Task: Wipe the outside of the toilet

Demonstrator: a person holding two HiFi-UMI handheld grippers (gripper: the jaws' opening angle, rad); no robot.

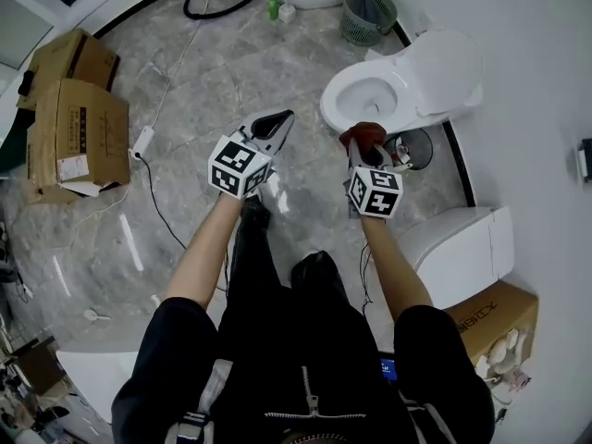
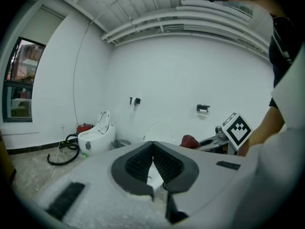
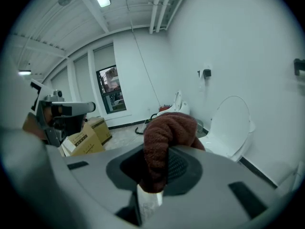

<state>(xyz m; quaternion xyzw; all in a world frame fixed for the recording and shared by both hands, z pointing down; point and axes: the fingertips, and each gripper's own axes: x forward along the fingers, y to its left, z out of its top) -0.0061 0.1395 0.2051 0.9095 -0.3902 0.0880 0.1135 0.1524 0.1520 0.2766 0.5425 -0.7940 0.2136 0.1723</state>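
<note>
— What might go wrong here?
— The right gripper (image 1: pixel 366 146) clenches its fingers on the cloth (image 3: pixel 164 132) just beside the toilet (image 1: pixel 435 67). The cloth's loose top could dip into the bowl (image 1: pixel 368 95). The left gripper (image 1: pixel 285 118) has its fingers pressed together, empty.

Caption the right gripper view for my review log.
Right gripper shut on a dark red cloth, facing the toilet with its lid raised.

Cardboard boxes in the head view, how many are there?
3. The far-left box sits near the top edge, the larger box lies just below it, and the third box is at lower right. More may be hidden.
</note>
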